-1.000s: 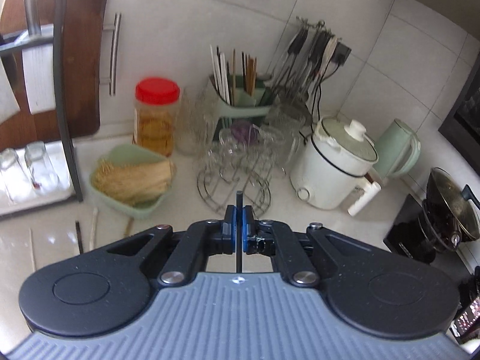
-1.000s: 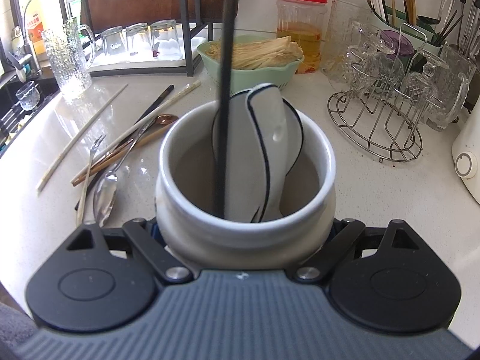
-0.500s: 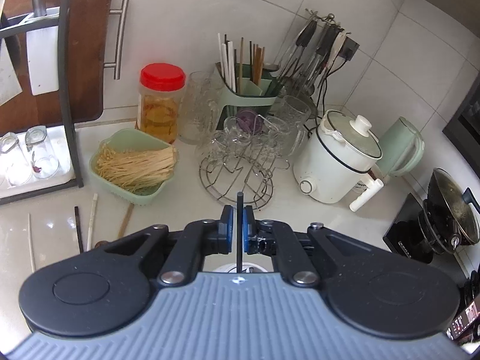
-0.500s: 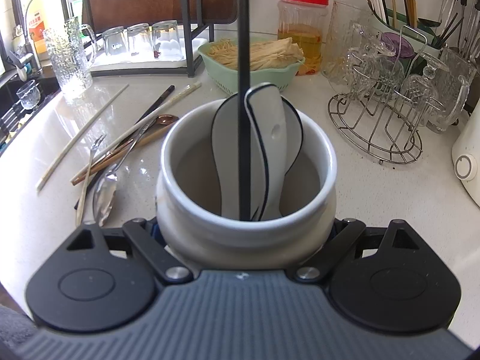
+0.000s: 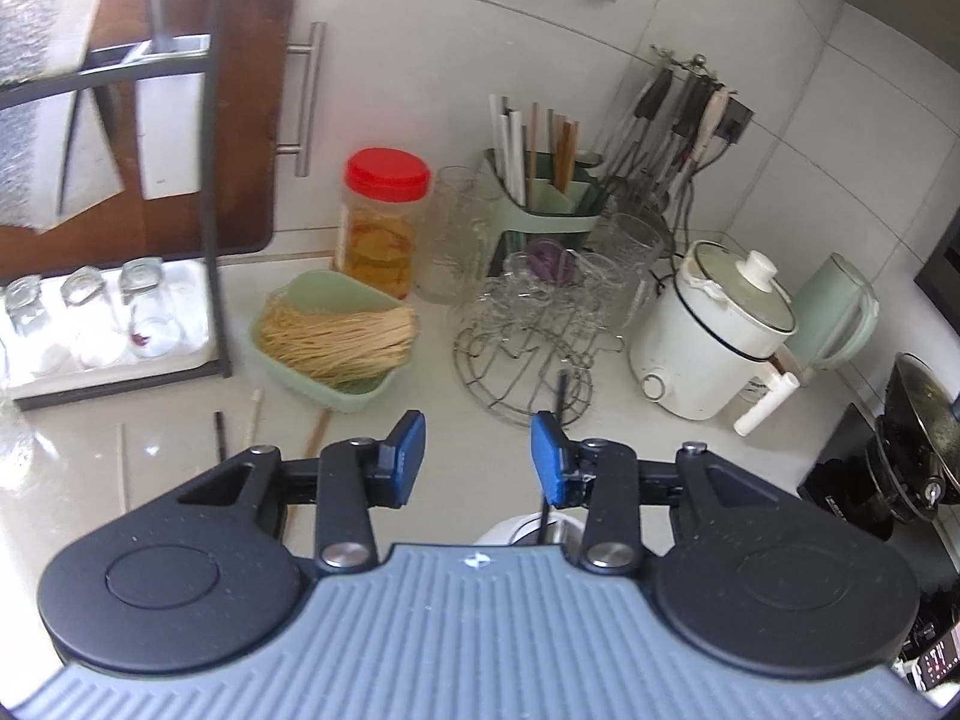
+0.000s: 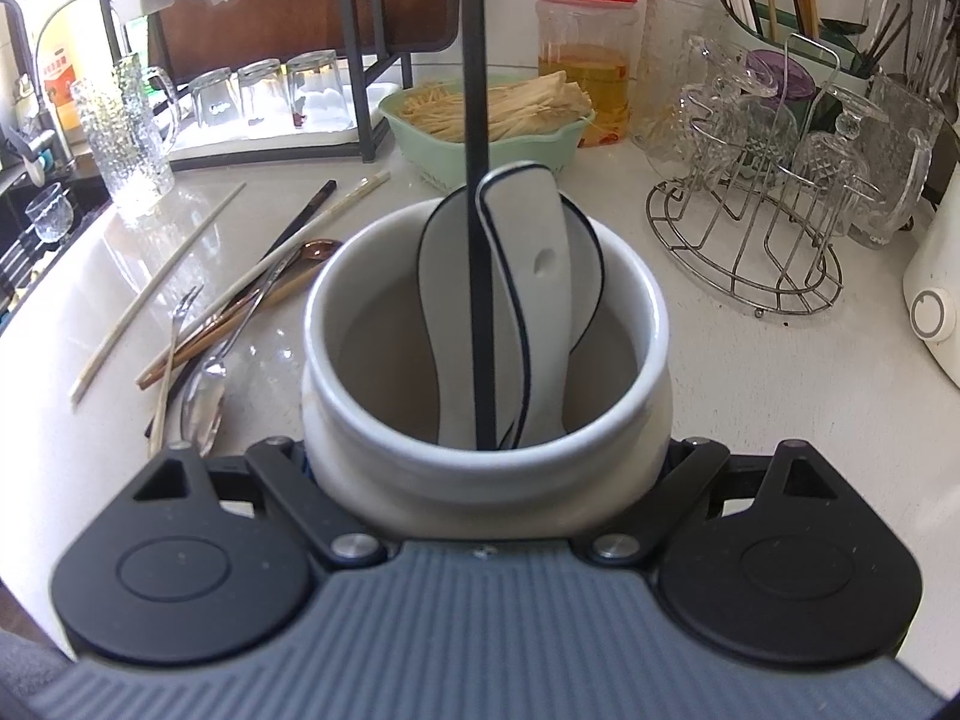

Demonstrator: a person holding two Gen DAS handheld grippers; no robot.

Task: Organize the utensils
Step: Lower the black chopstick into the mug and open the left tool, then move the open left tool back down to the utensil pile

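Chopstick (image 6: 480, 240) now stands in the white pot (image 6: 486, 468); left gripper (image 5: 480, 462) has just opened, pads apart; right gripper (image 6: 486, 480) hugs the pot; next, grab more utensils (image 6: 210, 324) lying at nine o'clock on the surface (image 6: 780, 396).

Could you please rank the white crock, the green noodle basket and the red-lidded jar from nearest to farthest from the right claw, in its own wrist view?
1. White crock, clamped in the right claw.
2. Green noodle basket, behind the crock.
3. Red-lidded jar, behind the basket, by the wall.
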